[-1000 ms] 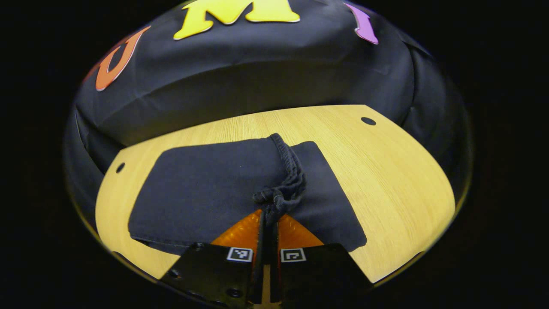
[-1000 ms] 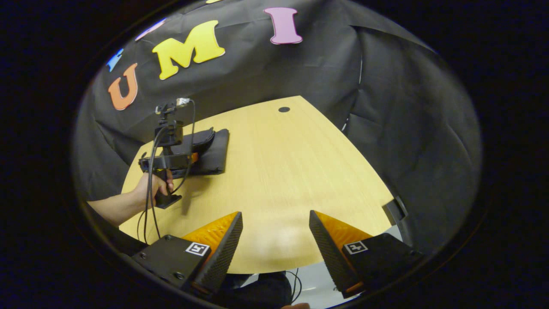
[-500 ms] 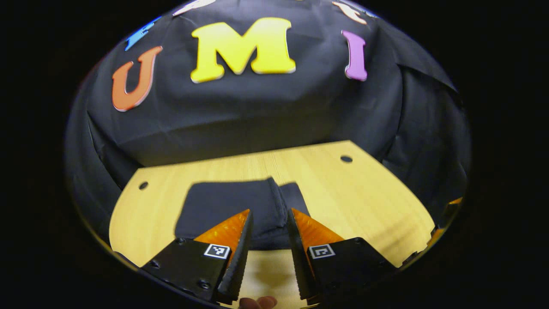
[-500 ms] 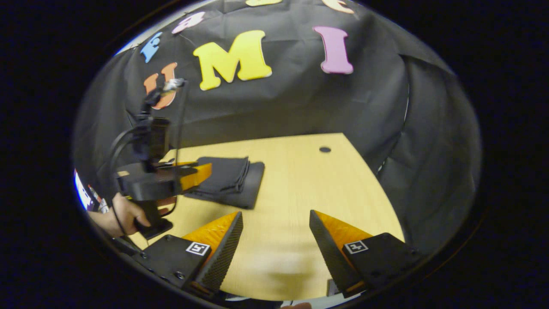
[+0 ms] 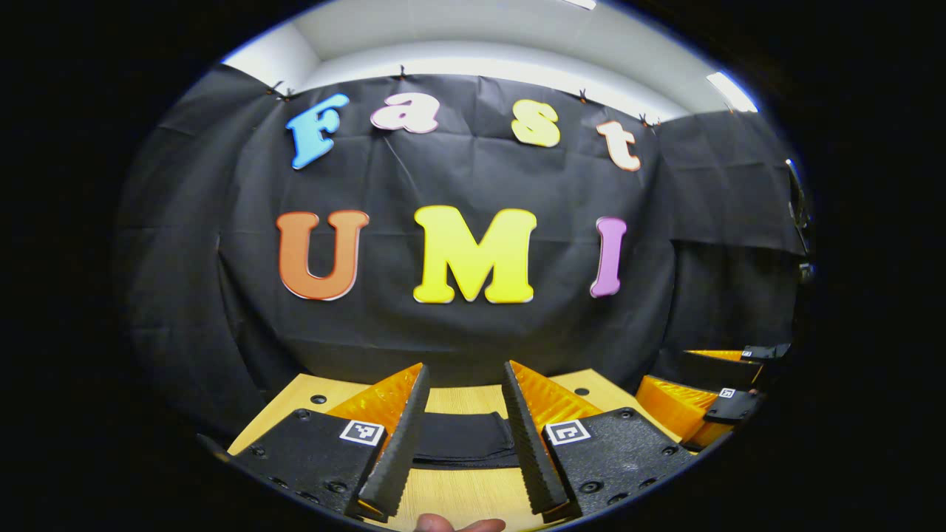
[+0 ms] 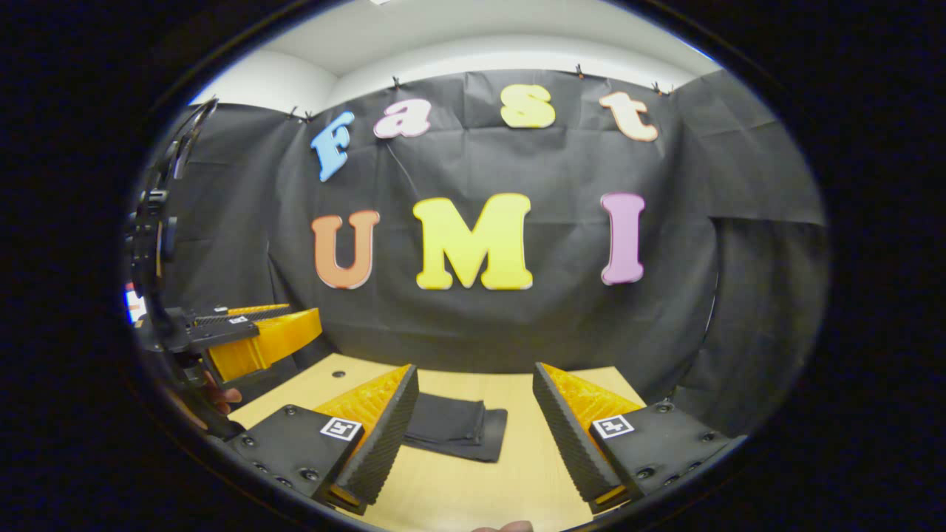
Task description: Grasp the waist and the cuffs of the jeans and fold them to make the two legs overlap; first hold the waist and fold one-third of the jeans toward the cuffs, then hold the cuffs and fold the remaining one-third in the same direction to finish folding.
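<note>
The dark jeans (image 5: 463,443) lie folded into a compact stack on the wooden table (image 5: 458,499), seen low between my left gripper's fingers. My left gripper (image 5: 464,384) is open, raised and held back from the jeans, with nothing in it. In the right gripper view the same folded jeans (image 6: 454,427) rest flat on the table (image 6: 510,473), one layer edge showing on top. My right gripper (image 6: 475,380) is open and empty, also lifted back from the cloth. The left gripper (image 6: 244,332) appears at the far left of the right gripper view, held by a hand.
Small round holes (image 5: 318,399) mark the table's far corners. The black cloth wall (image 5: 473,332) stands just behind the table. The right gripper (image 5: 702,406) shows at the right edge of the left gripper view. A fingertip (image 5: 458,524) shows at the bottom.
My left gripper let go of the jeans' edge, opened, and pulled back and up. Both cameras tilted upward, so the jeans now sit low in both views. The right gripper stayed open.
</note>
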Tool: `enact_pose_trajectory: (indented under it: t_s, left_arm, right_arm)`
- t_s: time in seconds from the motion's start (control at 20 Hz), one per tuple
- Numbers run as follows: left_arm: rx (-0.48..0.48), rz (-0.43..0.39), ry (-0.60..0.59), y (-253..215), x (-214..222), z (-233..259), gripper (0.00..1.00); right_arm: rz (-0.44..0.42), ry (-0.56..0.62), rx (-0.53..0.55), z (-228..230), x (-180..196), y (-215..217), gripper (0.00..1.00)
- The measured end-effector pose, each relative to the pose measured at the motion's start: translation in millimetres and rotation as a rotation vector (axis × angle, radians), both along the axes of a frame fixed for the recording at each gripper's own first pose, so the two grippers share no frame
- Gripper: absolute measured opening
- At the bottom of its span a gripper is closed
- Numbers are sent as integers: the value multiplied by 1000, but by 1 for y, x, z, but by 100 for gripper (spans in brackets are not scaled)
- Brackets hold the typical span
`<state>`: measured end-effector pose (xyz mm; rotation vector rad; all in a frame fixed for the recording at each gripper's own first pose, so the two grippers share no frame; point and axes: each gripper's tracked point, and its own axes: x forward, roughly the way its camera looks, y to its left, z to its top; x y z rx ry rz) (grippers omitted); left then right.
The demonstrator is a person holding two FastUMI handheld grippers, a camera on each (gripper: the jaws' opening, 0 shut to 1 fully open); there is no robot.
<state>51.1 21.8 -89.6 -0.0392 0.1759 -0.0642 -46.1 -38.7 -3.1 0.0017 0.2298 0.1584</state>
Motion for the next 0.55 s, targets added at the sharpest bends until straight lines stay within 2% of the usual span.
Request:
enact_pose_trajectory:
  t_s: [0.25, 0.3, 0.35, 0.4, 0.45, 0.5, 0.55]
  left_arm:
    - [-38, 60, -51, 32, -41, 35, 66]
    - [-36, 70, -70, 35, -48, 43, 56]
    - [-33, 81, -91, 37, -59, 48, 66]
    - [-25, 100, -104, 42, -68, 53, 61]
    - [-11, 118, -114, 47, -75, 54, 64]
    - [4, 140, -120, 52, -81, 57, 80]
    - [14, 152, -122, 53, -87, 56, 81]
  right_arm:
    - [14, -72, 10, 35, -52, 31, 94]
    - [15, -89, 13, 39, -57, 32, 94]
    - [14, -104, 20, 43, -61, 34, 94]
    - [8, -116, 28, 46, -65, 34, 94]
    - [0, -126, 39, 49, -68, 34, 94]
    - [-12, -132, 48, 51, -68, 31, 94]
    - [-17, -133, 55, 53, -69, 29, 94]
